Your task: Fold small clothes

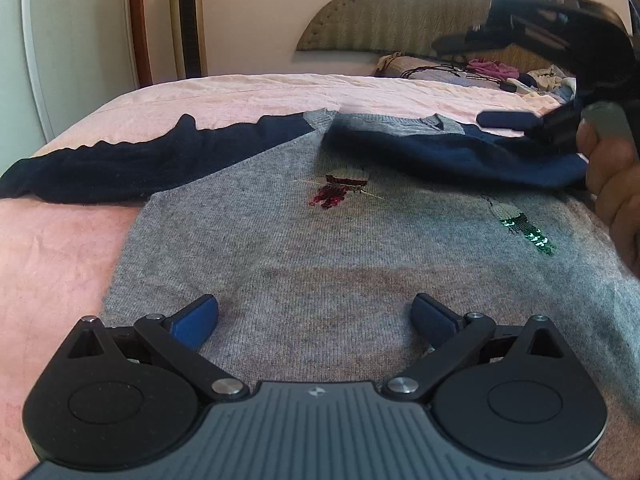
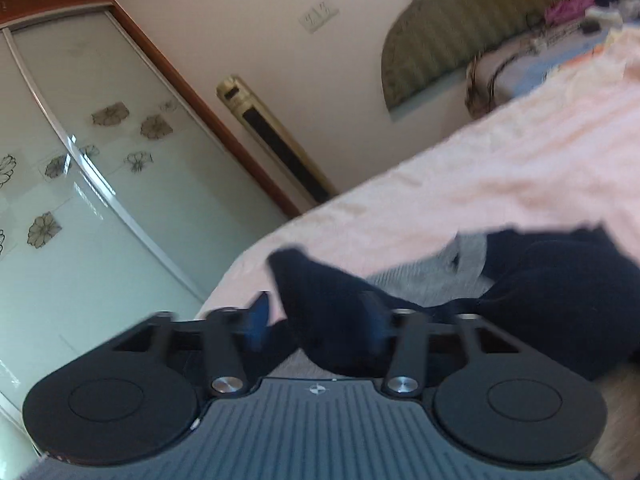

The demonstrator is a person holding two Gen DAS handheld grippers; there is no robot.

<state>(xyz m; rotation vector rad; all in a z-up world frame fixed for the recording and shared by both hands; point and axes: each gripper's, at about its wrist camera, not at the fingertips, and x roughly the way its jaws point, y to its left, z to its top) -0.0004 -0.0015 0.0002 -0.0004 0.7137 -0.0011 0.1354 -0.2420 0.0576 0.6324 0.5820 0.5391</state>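
The sweater is grey with navy sleeves and red and green sequin motifs. The bedsheet is pale pink. The wardrobe door bears flower prints.

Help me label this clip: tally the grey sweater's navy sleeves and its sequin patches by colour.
Navy sleeves: 2, the flat sleeve and the folded sleeve
red sequin patch: 1
green sequin patch: 1
Total: 4
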